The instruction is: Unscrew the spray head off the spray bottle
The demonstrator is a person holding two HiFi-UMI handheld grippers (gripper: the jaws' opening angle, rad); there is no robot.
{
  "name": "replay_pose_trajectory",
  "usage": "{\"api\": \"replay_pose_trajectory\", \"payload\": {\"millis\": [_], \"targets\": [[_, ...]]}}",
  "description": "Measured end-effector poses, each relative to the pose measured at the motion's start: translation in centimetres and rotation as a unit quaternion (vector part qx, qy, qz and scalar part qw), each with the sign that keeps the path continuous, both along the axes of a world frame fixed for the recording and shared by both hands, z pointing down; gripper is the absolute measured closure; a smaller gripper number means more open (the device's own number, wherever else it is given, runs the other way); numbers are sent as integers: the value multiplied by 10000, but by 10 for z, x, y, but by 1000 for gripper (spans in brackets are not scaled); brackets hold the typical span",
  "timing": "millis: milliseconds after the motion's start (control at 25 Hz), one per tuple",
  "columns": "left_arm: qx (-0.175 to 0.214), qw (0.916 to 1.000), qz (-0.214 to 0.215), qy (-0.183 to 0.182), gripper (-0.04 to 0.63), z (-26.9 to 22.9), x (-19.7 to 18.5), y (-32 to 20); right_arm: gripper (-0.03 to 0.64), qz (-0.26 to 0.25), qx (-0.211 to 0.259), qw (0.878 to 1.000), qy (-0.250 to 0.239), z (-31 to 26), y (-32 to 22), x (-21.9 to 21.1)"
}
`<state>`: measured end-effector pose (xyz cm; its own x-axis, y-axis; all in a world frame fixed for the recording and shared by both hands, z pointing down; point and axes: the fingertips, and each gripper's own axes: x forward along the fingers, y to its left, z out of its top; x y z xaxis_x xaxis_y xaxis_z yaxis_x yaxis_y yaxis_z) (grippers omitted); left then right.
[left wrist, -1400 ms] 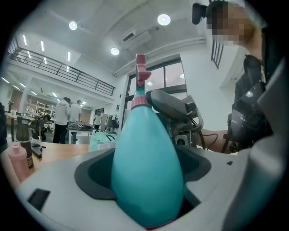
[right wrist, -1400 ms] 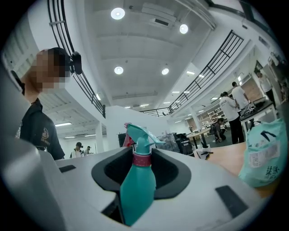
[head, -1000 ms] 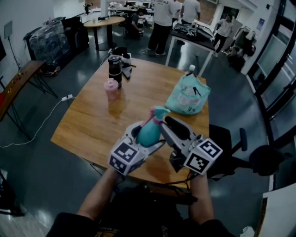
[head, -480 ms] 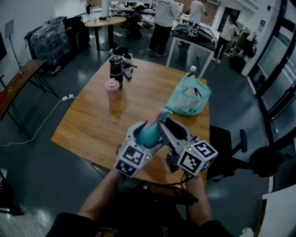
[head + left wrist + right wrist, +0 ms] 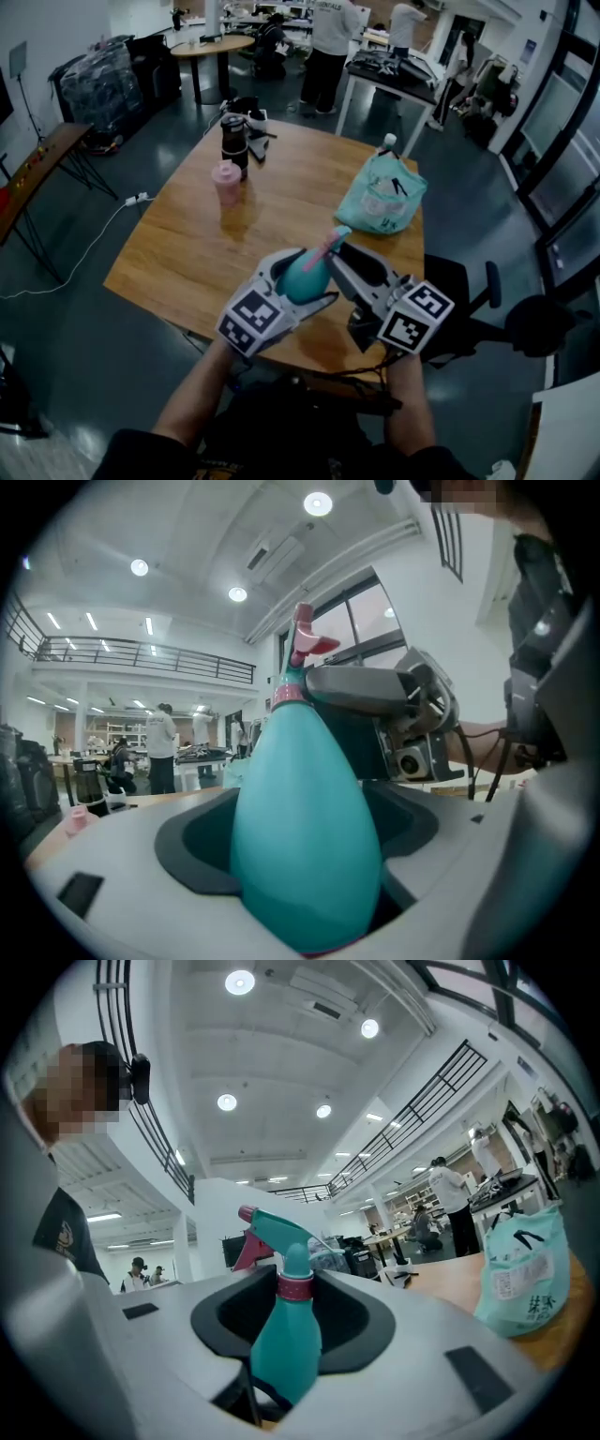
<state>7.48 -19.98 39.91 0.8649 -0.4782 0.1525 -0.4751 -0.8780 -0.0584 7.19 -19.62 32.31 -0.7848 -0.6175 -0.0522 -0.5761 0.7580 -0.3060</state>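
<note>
Head view: over the wooden table's (image 5: 187, 253) 6 o'clock edge, the left gripper (image 5: 292, 281) clamps the teal teardrop plastic spray bottle (image 5: 305, 270), with its teal-and-pink spray head (image 5: 330, 240) towards 1 o'clock. Left gripper view: the jaws press the bottle's body, evidently to stop it turning. Right gripper view: the right gripper (image 5: 281, 1321), part open and just now closing, has the pink collar (image 5: 293, 1285) between its jaws, not yet gripped.

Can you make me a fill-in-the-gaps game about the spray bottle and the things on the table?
1. The left gripper is shut on the spray bottle's wide ___, not its neck.
2. The spray head has a trigger coloured ___.
3. The pink cup stands on the ___ table.
Missing words: body; pink; wooden.
</note>
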Motion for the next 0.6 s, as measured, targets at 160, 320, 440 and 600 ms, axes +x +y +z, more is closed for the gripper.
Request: {"api": "replay_pose_trajectory", "payload": {"millis": [160, 320, 440, 600], "targets": [[-80, 9984, 537, 157, 184, -8, 1, 12, 494, -419, 143, 9990, -5, -7, 9, -1], [-110, 9950, 953, 275, 183, -13, 5, 22, 494, -846, 315, 9959, -49, -12, 18, 0], [-153, 9915, 1244, 355, 183, -15, 7, 31, 493, -1189, 427, 9920, -80, -14, 26, 1], [-139, 9899, 1357, 387, 183, -16, 9, 36, 491, -1384, 515, 9890, -73, -15, 31, 1]]}}
